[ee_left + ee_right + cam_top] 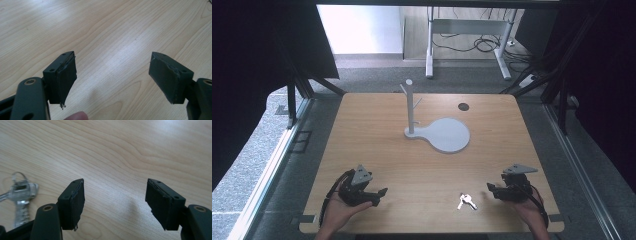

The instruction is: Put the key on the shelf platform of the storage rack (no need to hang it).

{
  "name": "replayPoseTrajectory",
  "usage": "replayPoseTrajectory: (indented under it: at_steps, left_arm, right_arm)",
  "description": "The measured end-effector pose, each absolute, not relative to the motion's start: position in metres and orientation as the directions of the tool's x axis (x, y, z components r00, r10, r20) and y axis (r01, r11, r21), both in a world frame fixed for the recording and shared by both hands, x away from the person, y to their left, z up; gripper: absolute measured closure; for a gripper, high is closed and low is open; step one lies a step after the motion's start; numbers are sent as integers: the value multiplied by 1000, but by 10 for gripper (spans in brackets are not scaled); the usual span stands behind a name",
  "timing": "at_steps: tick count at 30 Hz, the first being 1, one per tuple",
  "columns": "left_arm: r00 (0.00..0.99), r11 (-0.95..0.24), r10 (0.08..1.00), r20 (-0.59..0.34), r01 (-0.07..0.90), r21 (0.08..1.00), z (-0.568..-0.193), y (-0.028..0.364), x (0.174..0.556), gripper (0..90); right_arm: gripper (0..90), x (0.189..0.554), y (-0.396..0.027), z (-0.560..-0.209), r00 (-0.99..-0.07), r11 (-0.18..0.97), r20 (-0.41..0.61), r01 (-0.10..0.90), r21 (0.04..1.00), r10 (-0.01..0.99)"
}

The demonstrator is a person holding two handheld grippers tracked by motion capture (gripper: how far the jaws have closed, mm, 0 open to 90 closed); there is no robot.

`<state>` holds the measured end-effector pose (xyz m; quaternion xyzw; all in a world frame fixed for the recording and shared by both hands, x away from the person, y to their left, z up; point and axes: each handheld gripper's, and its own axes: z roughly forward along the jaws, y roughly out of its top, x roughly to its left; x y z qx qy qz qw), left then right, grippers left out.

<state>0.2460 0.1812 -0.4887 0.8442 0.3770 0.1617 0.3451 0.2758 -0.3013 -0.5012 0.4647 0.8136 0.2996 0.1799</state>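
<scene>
Right gripper (493, 188) hovers beside the keys (467, 201), jaws wide and empty; left gripper (379, 196) likewise. Flat keys could skid across the desk (422, 165) if pinched off-centre.

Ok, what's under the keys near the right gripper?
Bare wooden table. The keys lie flat on it, apart from the right gripper; whatever sits directly beneath the metal is covered.

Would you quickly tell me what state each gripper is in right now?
Left gripper: open, nothing between its jaws, bare table beyond.
Right gripper: open, holding nothing; the keys lie beside it on the table, untouched.
</scene>
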Motion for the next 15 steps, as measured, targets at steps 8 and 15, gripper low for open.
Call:
replayPoseTrajectory:
  at_steps: [8, 15]
  left_arm:
    - [666, -476, 746, 4, 529, 703, -491, 182, 247, 224]
    - [663, -474, 748, 5, 530, 703, -490, 183, 247, 224]
  right_arm:
    - [340, 270, -282, -477, -558, 448, -13, 652, 612, 830]
    - [342, 272, -269, -473, -576, 465, -1, 658, 592, 817]
